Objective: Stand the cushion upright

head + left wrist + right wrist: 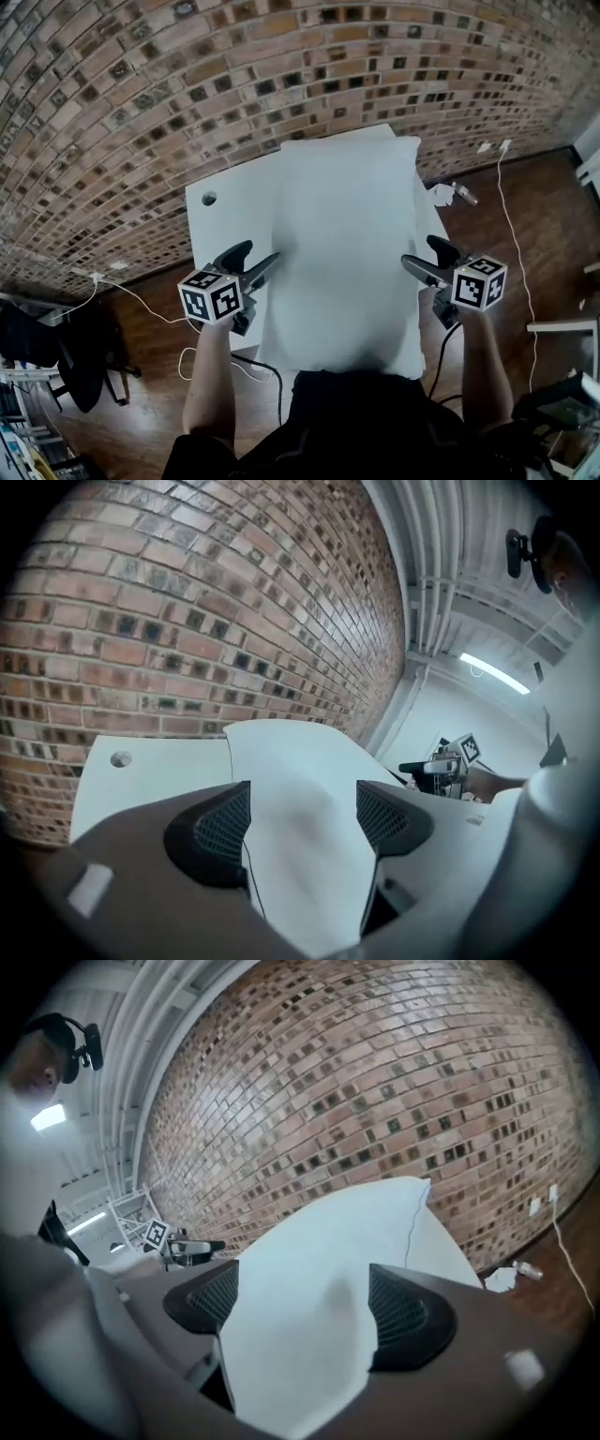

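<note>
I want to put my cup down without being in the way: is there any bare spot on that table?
One bare strip of table: left of the cushion, between its left edge and the table's edge, from the round hole to the left gripper. Elsewhere the cushion covers nearly everything, and the right gripper crowds its right edge.

The person's bare left forearm [208, 375] and right forearm [487, 361] reach forward from the near edge, one on each side. The left gripper [261, 253] points far and slightly right, the right gripper [418, 253] far and slightly left, both tilted a little downward. Each has its jaws apart, straddling a side edge of the cushion [347, 244].
</note>
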Demonstrator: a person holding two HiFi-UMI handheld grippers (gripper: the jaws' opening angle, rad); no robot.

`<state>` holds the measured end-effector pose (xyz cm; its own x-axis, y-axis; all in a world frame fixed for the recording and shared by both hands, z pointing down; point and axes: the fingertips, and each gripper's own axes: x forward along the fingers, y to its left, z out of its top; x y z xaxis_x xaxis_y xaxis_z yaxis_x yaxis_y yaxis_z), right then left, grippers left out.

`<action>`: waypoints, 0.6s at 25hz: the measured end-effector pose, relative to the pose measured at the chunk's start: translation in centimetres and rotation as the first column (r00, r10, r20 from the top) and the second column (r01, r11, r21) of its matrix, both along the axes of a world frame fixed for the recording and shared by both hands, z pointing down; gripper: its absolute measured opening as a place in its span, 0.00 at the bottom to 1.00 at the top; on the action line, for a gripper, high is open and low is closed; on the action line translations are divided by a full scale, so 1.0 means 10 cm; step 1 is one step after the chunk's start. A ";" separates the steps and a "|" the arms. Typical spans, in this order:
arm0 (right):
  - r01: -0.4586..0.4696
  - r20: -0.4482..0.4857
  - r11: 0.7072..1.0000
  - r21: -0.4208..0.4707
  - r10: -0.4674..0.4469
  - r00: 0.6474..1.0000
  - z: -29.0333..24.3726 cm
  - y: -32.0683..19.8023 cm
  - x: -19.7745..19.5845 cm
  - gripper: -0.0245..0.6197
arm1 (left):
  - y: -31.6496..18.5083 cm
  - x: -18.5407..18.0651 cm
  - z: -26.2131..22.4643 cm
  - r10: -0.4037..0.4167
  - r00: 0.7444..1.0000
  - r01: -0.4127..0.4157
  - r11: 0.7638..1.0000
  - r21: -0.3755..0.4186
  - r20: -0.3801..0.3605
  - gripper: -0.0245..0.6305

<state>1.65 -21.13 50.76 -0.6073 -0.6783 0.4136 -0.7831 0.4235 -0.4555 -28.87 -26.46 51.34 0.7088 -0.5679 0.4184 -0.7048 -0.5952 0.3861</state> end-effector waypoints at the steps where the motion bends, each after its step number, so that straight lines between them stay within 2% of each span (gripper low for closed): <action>1: -0.019 -0.011 1.000 -0.011 0.019 1.000 0.05 -0.02 0.02 0.72 | -0.04 -0.01 0.05 0.002 1.000 -0.002 1.000 -0.015 0.000 0.59; 3: -0.048 0.006 0.998 -0.034 0.048 0.999 0.16 -0.06 0.05 0.79 | -0.09 -0.06 0.23 -0.005 0.999 0.009 0.996 -0.089 0.039 0.66; 5: -0.055 0.048 0.995 -0.081 0.059 0.997 0.29 -0.06 0.06 0.95 | -0.12 -0.12 0.45 0.004 0.998 0.009 0.982 -0.186 0.067 0.72; 9: -0.051 0.070 0.982 -0.182 0.065 0.995 0.48 -0.07 0.16 0.95 | -0.25 -0.04 0.65 0.065 0.996 -0.081 0.952 -0.296 -0.063 0.76; 10: -0.055 0.088 0.979 -0.197 0.074 0.993 0.50 -0.08 0.17 0.95 | -0.25 0.00 0.71 0.094 0.993 -0.112 0.943 -0.314 -0.071 0.77; 12: -0.041 0.116 0.974 -0.221 0.068 0.991 0.54 -0.11 0.15 0.95 | -0.24 0.06 0.84 0.147 0.985 -0.170 0.914 -0.369 -0.090 0.88; 15: -0.012 0.124 0.964 -0.266 0.046 0.991 0.67 -0.13 0.10 0.95 | -0.24 0.15 0.91 0.166 0.973 -0.220 0.880 -0.421 -0.162 0.91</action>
